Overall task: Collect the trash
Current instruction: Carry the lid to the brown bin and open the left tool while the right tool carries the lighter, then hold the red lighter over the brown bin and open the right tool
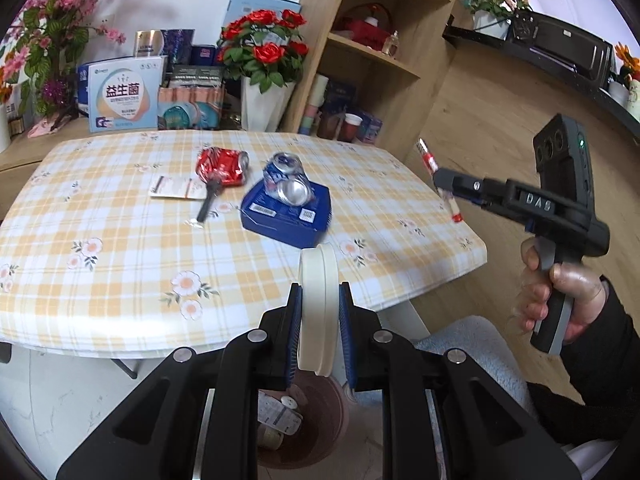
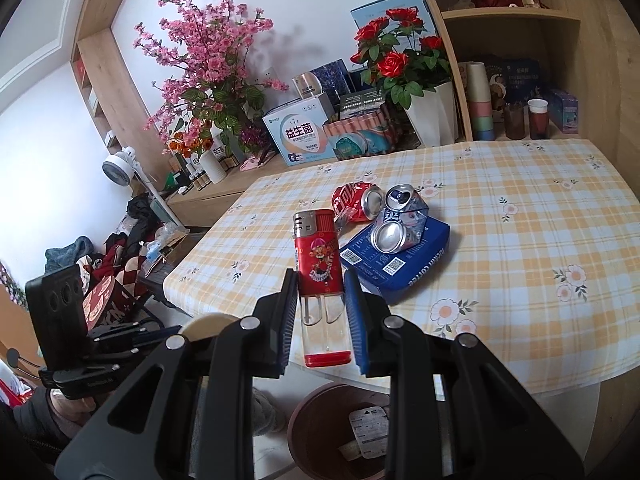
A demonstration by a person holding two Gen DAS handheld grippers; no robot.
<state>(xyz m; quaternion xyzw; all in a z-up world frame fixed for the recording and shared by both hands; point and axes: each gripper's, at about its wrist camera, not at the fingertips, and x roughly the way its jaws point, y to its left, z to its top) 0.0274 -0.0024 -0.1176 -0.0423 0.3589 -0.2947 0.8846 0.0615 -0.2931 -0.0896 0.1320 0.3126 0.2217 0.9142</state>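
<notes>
A white roll of tape [image 1: 316, 312] is clamped edge-on between the blue pads of the left claw [image 1: 318, 320], whose jaws are narrowed onto its flat sides. Directly below that claw a brown waste bin [image 1: 328, 412] is seen on the floor, with scraps of packaging already inside it. A red lighter [image 2: 320, 276] with a clear lower tank is gripped upright between the pads of the right claw [image 2: 322, 312], its metal head pointing away from the claw; the jaws are closed onto the lighter's sides. Beneath and slightly ahead of the right claw the same bin [image 2: 312, 420] is visible, a white blister card lying in it. Beyond both claws the tabletop [image 1: 120, 248], covered with a yellow checked floral cloth, is seen. On it, ahead of the left claw, a blue carton [image 1: 286, 216] lies flat with a crushed blue-and-silver can [image 1: 286, 180] resting on top. To the left of the carton a crushed red can [image 1: 224, 164] lies on its side, and just beside it a white card [image 1: 176, 188] and a black-handled item [image 1: 210, 200] are found. To the right of the left claw, the right claw with its lighter is held by a person's hand [image 1: 560, 296] in a dark sleeve, off the tabletop edge
</notes>
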